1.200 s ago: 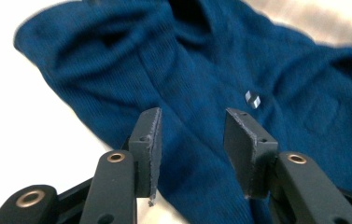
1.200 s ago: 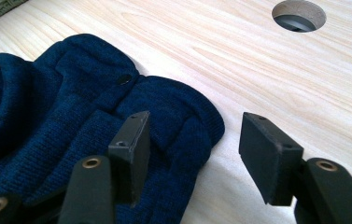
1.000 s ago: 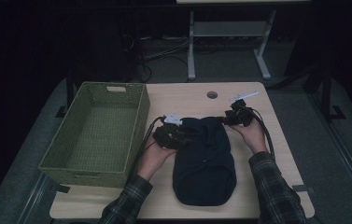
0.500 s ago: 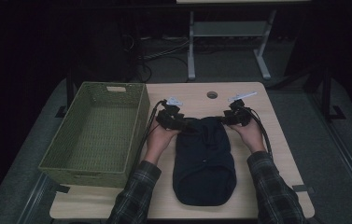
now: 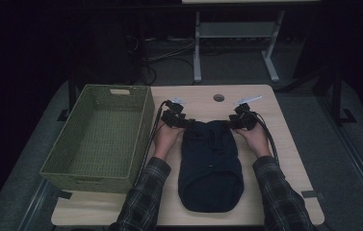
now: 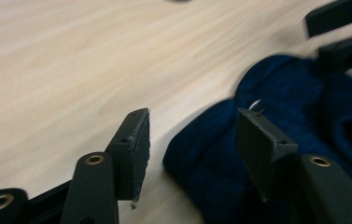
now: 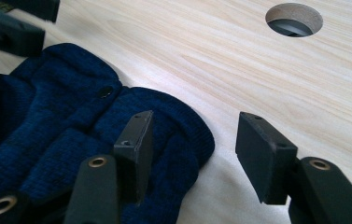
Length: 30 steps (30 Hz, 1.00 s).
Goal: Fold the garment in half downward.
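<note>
A dark navy knitted garment lies folded on the wooden table, its far edge between my two grippers. My left gripper sits at the garment's far left corner, open, with the knit fabric lying between and past its jaws. My right gripper sits at the far right corner, open, one jaw over the fabric and the other over bare wood. In the left gripper view the other gripper's jaws show at the top right. Nothing is clamped.
A green woven basket stands empty on the table's left side. A round cable hole is in the table's far edge, also seen as the hole in the right gripper view. A white desk frame stands behind.
My left gripper has moved away from me and slightly right, from the garment's left side up to its far left corner. The garment's far edge now lies spread flat between both grippers.
</note>
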Motion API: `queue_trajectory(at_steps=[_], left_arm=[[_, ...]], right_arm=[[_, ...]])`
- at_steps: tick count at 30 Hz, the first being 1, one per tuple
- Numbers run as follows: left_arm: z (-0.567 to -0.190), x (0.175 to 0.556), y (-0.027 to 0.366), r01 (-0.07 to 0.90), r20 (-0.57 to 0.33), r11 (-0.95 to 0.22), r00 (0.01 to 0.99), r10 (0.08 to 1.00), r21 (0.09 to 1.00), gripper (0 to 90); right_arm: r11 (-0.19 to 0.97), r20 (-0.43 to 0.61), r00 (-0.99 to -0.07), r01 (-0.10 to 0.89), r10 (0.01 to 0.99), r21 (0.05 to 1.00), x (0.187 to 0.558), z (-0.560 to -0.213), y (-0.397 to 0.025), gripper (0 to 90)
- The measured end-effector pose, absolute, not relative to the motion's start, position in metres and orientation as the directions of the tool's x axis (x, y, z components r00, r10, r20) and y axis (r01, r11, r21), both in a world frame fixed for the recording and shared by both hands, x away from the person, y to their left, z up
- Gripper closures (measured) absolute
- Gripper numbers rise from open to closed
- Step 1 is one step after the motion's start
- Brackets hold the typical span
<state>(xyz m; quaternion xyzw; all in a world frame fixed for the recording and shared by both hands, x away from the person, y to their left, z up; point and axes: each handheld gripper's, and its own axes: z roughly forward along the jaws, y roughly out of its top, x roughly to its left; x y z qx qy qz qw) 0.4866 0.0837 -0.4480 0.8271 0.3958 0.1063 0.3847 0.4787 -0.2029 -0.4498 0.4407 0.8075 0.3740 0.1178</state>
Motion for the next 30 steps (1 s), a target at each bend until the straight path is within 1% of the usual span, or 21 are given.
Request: queue_trajectory(at_steps=[1, 2, 3, 14, 18, 20, 21, 22, 24, 26, 30], left_arm=[[-0.45, 0.486, 0.085, 0.578, -0.134, -0.391, 0.664, 0.735, 0.716, 44.1], [-0.453, 0.486, 0.086, 0.588, -0.137, -0.391, 0.658, 0.741, 0.709, 42.9], [-0.453, 0.486, 0.086, 0.588, -0.137, -0.391, 0.658, 0.741, 0.709, 42.9], [-0.467, 0.491, 0.087, 0.616, -0.139, -0.401, 0.644, 0.753, 0.678, 43.4], [-0.468, 0.492, 0.086, 0.608, -0.134, -0.403, 0.648, 0.75, 0.684, 45.7], [-0.468, 0.492, 0.086, 0.607, -0.14, -0.4, 0.65, 0.747, 0.687, 50.1], [-0.468, 0.493, 0.087, 0.606, -0.145, -0.401, 0.655, 0.742, 0.687, 50.1], [-0.468, 0.493, 0.087, 0.605, -0.151, -0.402, 0.661, 0.735, 0.688, 52.5], [-0.469, 0.493, 0.087, 0.606, -0.167, -0.401, 0.669, 0.724, 0.687, 60.4], [-0.469, 0.494, 0.087, 0.602, -0.169, -0.409, 0.678, 0.715, 0.685, 63.5], [-0.468, 0.495, 0.086, 0.605, -0.18, -0.421, 0.69, 0.701, 0.676, 72.7]], right_arm=[[0.328, 0.139, -0.581, 0.623, 0.802, 0.71, 0.479, -0.45, -0.203, 46.5], [0.314, 0.175, -0.577, 0.645, 0.798, 0.697, 0.484, -0.451, -0.204, 45.3], [0.31, 0.178, -0.575, 0.646, 0.798, 0.698, 0.485, -0.451, -0.204, 45.6], [0.303, 0.156, -0.548, 0.653, 0.822, 0.694, 0.494, -0.457, -0.2, 48.2], [0.316, 0.161, -0.551, 0.668, 0.819, 0.674, 0.495, -0.463, -0.198, 49.1], [0.341, 0.156, -0.566, 0.671, 0.81, 0.659, 0.495, -0.466, -0.197, 53.4], [0.341, 0.156, -0.566, 0.671, 0.81, 0.659, 0.495, -0.466, -0.197, 53.4], [0.337, 0.169, -0.567, 0.675, 0.806, 0.656, 0.494, -0.466, -0.197, 55.4], [0.33, 0.196, -0.571, 0.685, 0.797, 0.649, 0.495, -0.468, -0.198, 60.9], [0.322, 0.216, -0.574, 0.688, 0.79, 0.65, 0.495, -0.469, -0.199, 63.6], [0.344, 0.209, -0.587, 0.687, 0.782, 0.64, 0.495, -0.468, -0.197, 71.5]])
